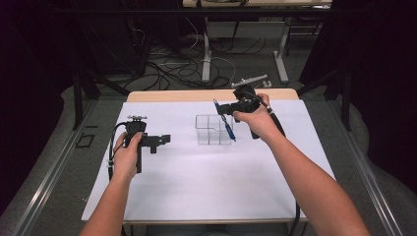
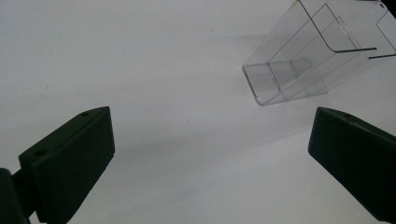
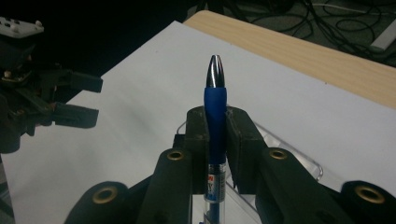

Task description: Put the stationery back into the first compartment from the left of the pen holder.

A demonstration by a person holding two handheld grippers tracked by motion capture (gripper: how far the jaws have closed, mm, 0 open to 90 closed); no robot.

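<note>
**Pen clamped above the clear organiser, tip raised toward the far edge**

From the high view, I have the right gripper over the far half of the table, its jaws pinched tight on the blue ballpoint pen with the clear barrel. The pen's long axis runs slantwise: upper end toward the far-left, lower end trailing down toward me, crossing in front of the clear plastic desk organiser with divided compartments. That organiser sits just below and beside the pen, so my right hand is plainly the nearer one. The left gripper hangs well apart at the left, pointing across toward the organiser. The white table sheet is bare on every side of the organiser, so there is ample room to swing; the wooden table edge lies just beyond.

In the left gripper view, my jaws stand wide apart with nothing between them; the organiser lies ahead and to the right, its open mouth tipped away.

In the right gripper view, the pen stands straight up between the closed pads, metal tip clear above them, the organiser's rim directly behind and beneath. I judge the pen must tilt toward vertical before it goes down into a compartment.
</note>
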